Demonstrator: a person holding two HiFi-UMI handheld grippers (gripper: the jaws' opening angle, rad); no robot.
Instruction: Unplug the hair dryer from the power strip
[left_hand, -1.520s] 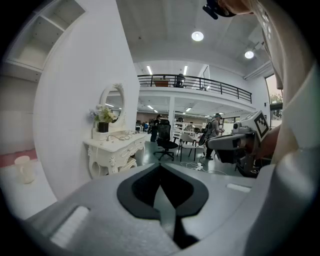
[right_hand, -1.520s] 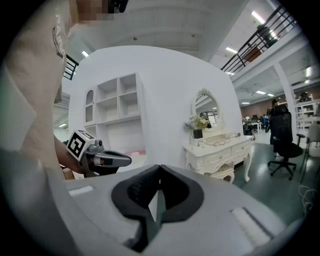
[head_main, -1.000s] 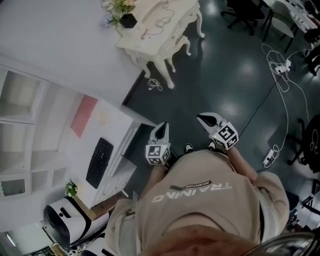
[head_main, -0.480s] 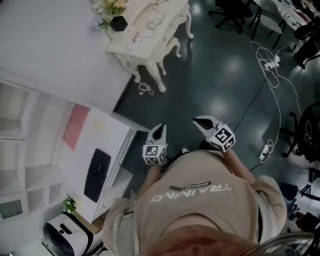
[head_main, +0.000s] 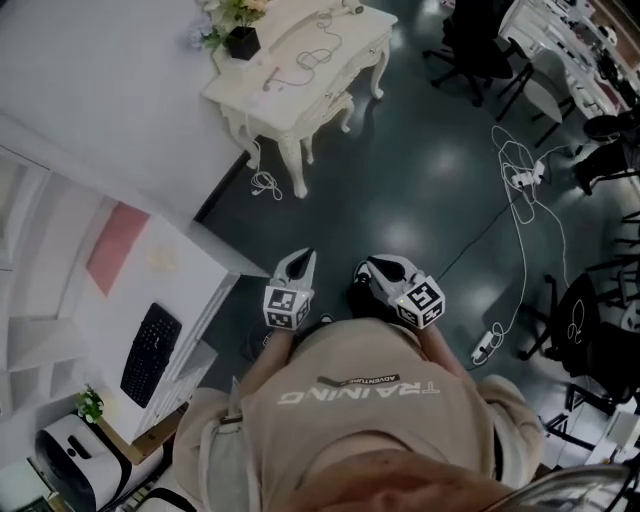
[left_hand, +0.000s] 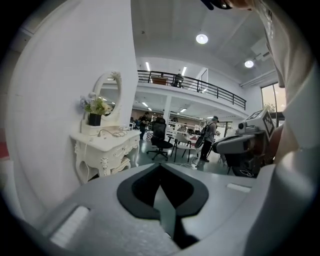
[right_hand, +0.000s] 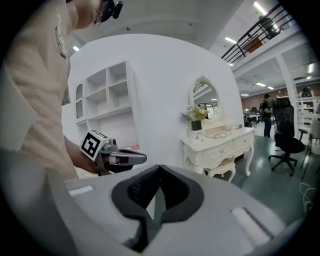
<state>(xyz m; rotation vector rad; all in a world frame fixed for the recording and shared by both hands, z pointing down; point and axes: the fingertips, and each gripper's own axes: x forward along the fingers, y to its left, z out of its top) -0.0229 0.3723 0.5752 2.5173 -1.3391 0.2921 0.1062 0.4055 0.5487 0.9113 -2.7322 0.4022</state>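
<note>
A white dressing table stands far ahead against the wall, with a looped white cable lying on its top. No hair dryer can be made out at this distance. My left gripper and right gripper are held side by side at waist height, well short of the table. Both are shut with nothing between the jaws. The same table shows in the left gripper view and in the right gripper view. A power strip lies on the dark floor to the right.
A white desk with a black keyboard and shelves fills the left. Long white cables trail over the floor at right, near black office chairs. A flower pot sits on the dressing table.
The person has stepped on and turned: the desk and keyboard slid to the lower left, and both grippers shifted left and closer together. They stay shut.
</note>
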